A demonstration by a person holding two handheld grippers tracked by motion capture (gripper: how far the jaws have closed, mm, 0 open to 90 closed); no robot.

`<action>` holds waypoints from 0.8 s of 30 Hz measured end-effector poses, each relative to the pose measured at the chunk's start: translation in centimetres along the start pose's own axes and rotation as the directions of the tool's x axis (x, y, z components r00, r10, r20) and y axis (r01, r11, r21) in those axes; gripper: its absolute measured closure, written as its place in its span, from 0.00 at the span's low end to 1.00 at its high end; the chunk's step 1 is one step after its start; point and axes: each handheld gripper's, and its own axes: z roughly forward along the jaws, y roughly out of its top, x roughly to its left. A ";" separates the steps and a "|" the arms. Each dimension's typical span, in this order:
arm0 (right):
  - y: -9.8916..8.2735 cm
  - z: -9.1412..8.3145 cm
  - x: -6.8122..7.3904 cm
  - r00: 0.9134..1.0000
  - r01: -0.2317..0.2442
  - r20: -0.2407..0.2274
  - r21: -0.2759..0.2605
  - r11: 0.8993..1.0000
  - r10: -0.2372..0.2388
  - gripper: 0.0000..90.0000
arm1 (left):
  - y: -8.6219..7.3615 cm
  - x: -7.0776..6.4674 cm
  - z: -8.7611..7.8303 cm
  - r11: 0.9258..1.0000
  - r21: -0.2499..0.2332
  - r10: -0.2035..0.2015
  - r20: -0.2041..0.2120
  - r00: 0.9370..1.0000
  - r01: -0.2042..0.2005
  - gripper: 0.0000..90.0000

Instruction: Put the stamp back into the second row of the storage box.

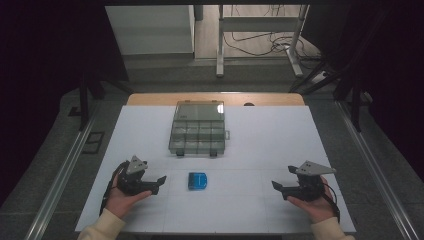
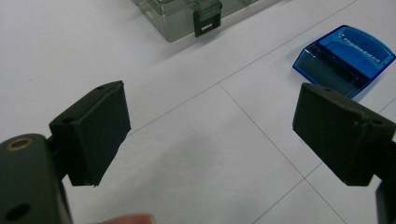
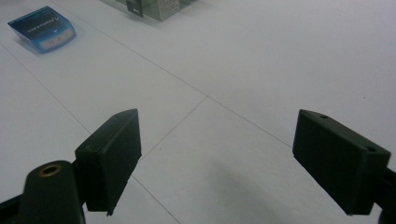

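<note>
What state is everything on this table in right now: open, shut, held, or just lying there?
Clear box: lid shut, both front latches down, standing on the table, untouched.
Blue case: lying flat in front of the box, closed as far as I can tell, not held.
Left tool: jaws open, nothing between them.
Right tool: jaws open, nothing between them.

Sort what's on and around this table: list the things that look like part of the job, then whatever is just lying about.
Likely part of the job:
- blue case, flat on the white table, nearest the left tool
- clear compartment box, lid closed
- right tool, open like the left, holding nothing

Just lying about:
- cables on the floor beyond the table
- white desk frame behind
</note>
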 end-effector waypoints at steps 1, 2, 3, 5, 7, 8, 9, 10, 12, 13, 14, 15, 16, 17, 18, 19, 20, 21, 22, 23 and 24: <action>0.0 0.0 0.0 1.000 0.001 -0.001 0.001 1.000 -0.001 0.18 | 0.0 0.0 0.0 1.000 -0.001 0.000 0.000 1.000 0.000 0.13; 0.0 0.0 0.0 1.000 0.003 -0.001 0.002 1.000 -0.003 0.18 | 0.0 0.0 -0.1 1.000 -0.002 0.001 0.001 1.000 -0.001 0.13; 0.0 0.0 0.0 1.000 0.003 -0.001 0.002 1.000 -0.003 0.18 | 0.0 0.0 -0.1 1.000 -0.002 0.001 0.001 1.000 -0.001 0.13; 0.0 0.0 0.0 1.000 0.006 -0.002 -0.001 1.000 -0.006 0.18 | 0.0 -0.1 -0.1 1.000 -0.004 0.001 0.001 1.000 -0.001 0.13; 0.0 0.0 0.0 1.000 0.005 -0.002 0.004 1.000 -0.005 0.18 | 0.0 -0.1 0.0 1.000 -0.005 0.001 0.003 1.000 -0.001 0.13; 0.0 0.1 0.1 1.000 0.006 0.001 0.005 1.000 -0.006 0.18 | 0.0 -0.1 0.0 1.000 -0.005 0.001 0.005 1.000 -0.001 0.13; 0.0 0.1 0.1 1.000 0.005 0.002 0.006 1.000 -0.005 0.18 | 0.0 -0.1 0.0 1.000 -0.006 0.002 0.007 1.000 -0.002 0.13; 0.0 0.1 0.1 1.000 0.003 0.001 0.009 1.000 -0.003 0.18 | 0.0 -0.1 0.0 1.000 -0.005 0.003 0.008 1.000 -0.003 0.13; 0.0 0.2 0.1 1.000 0.002 0.003 0.012 1.000 -0.002 0.18 | 0.0 0.0 0.0 1.000 -0.006 0.004 0.014 1.000 -0.004 0.13; 0.0 0.2 0.1 1.000 0.003 0.004 0.015 1.000 -0.003 0.18 | 0.0 0.0 0.0 1.000 -0.008 0.000 0.015 1.000 0.000 0.13; 0.0 0.3 0.1 1.000 0.002 0.003 0.016 1.000 -0.002 0.18 | 0.0 0.1 0.0 1.000 -0.010 -0.002 0.018 1.000 0.002 0.13; 0.0 0.3 0.1 1.000 0.002 0.003 0.016 1.000 -0.002 0.18 | 0.0 0.1 0.0 1.000 -0.010 -0.002 0.018 1.000 0.002 0.13; 0.0 0.4 0.1 1.000 0.002 0.004 0.017 1.000 -0.002 0.19 | 0.0 0.2 0.0 1.000 -0.012 -0.006 0.019 1.000 0.006 0.13; 0.0 0.4 0.1 1.000 0.002 0.004 0.017 1.000 -0.002 0.19 | 0.0 0.2 0.0 1.000 -0.012 -0.006 0.019 1.000 0.006 0.13; -0.1 0.4 0.1 1.000 0.002 0.003 0.018 1.000 -0.002 0.19 | 0.0 0.3 0.0 1.000 -0.014 -0.009 0.020 1.000 0.010 0.13; -0.1 0.4 0.1 1.000 0.001 0.002 0.019 1.000 -0.002 0.19 | 0.1 0.3 0.0 1.000 -0.017 -0.016 0.020 1.000 0.016 0.14; -0.1 0.5 0.1 1.000 0.001 0.003 0.022 1.000 -0.001 0.19 | 0.2 0.4 -0.1 1.000 -0.018 -0.020 0.027 0.999 0.020 0.14; -0.1 0.5 0.0 1.000 0.002 0.004 0.025 1.000 -0.002 0.19 | 0.2 0.4 -0.1 1.000 -0.018 -0.020 0.027 0.999 0.020 0.14; -0.1 0.6 0.0 1.000 0.003 0.003 0.023 1.000 -0.003 0.19 | 0.2 0.5 -0.2 1.000 -0.020 -0.016 0.032 0.999 0.016 0.14; -0.1 0.6 0.0 1.000 0.003 0.003 0.023 1.000 -0.003 0.19 | 0.2 0.5 -0.2 1.000 -0.020 -0.016 0.032 0.999 0.016 0.14; 0.0 0.7 -0.1 1.000 0.001 0.000 0.022 1.000 -0.001 0.19 | 0.3 0.5 -0.4 1.000 -0.019 -0.009 0.037 0.999 0.009 0.14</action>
